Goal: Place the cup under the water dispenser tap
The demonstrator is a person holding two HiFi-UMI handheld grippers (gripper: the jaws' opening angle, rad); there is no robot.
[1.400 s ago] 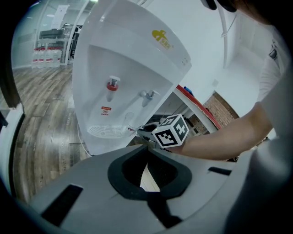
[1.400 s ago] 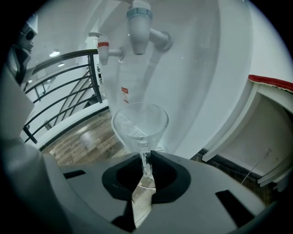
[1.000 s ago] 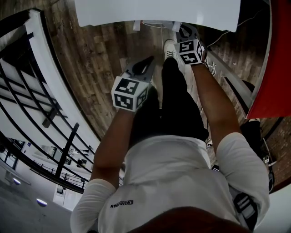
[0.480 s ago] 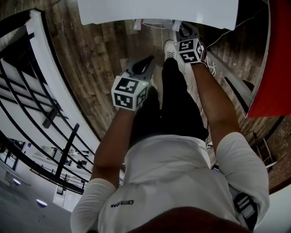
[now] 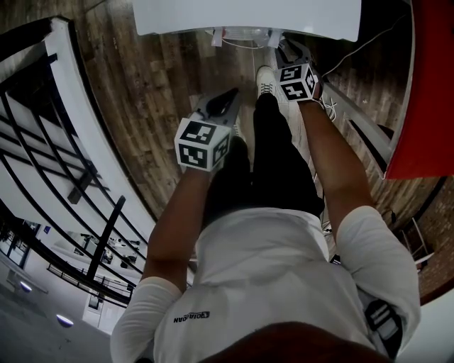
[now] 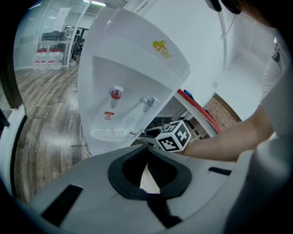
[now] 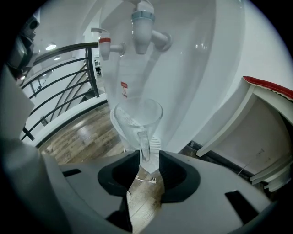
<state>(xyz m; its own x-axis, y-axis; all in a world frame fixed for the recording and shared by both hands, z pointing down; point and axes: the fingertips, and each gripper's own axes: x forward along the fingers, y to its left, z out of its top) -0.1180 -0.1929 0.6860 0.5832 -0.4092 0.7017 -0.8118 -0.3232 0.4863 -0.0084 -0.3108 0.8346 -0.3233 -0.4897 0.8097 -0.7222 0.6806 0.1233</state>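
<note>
A clear glass cup [image 7: 137, 119] with a handle hangs in front of the white water dispenser [image 7: 192, 59], right below its blue-capped tap [image 7: 142, 25]. My right gripper [image 7: 146, 161] is shut on the cup's handle. A red-capped tap [image 7: 105, 45] sits further left. In the head view the right gripper [image 5: 289, 51] reaches up to the dispenser [image 5: 248, 14]. My left gripper [image 5: 224, 101] hangs lower and to the left, shut with nothing in it. The left gripper view has the dispenser [image 6: 132, 68] ahead of the left gripper [image 6: 145, 147].
A black railing on a white ledge [image 5: 64, 142] curves along the left. A red-topped white table [image 7: 265, 91] stands right of the dispenser. A cable with a plug [image 7: 144, 179] lies on the wooden floor. The person's legs and white shoe [image 5: 264, 76] are below the grippers.
The right gripper with the cup has edged slightly closer to the dispenser, and the head view has shifted a little. The left gripper has held its place.
</note>
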